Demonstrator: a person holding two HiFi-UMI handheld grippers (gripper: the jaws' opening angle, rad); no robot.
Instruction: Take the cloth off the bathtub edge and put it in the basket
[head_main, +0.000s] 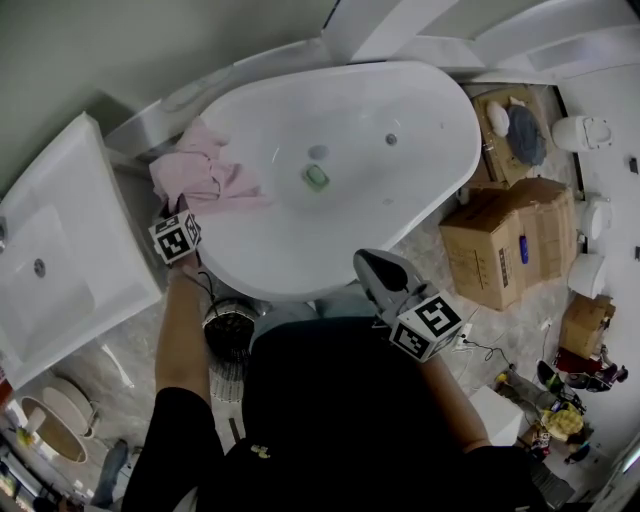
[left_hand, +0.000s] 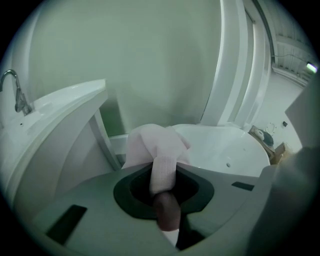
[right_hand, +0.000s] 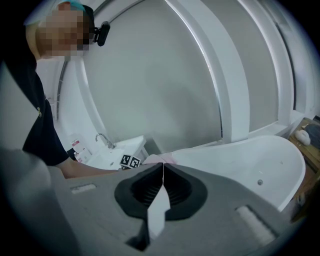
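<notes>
Out to the left of the left gripper (head_main: 188, 212) stood a white washbasin (head_main: 60, 215), its tap (left_hand: 15, 95) showing at the far left edge of the left gripper view. The left gripper itself was clamped on the pink cloth (head_main: 208, 176): in its own view a rolled fold of the cloth (left_hand: 159, 150) ran down between the two jaws, which stood narrow and pressed on it from either side. The rest of the cloth bunched up just ahead of the jaw tips, against the left rim of the white bathtub (head_main: 300, 272); whether it was touching the rim or raised just above it could not be told. Below and behind that gripper, beside the person's left forearm (head_main: 182, 330), sat a dark round container (head_main: 228, 325) on the floor. The bathtub spread between and beyond the two grippers, with a small green thing (head_main: 316, 177) lying in its bottom, well ahead of both. The right gripper (head_main: 372, 266) hung over the near rim of the tub, well apart from the cloth; in its own view the jaws (right_hand: 162, 167) met tip to tip with nothing between them, and the left gripper's marker cube (right_hand: 129, 161) and a bit of pink cloth showed just beyond them. Further right of the right gripper, cardboard boxes (head_main: 510, 240) stood on the floor beside the tub.
</notes>
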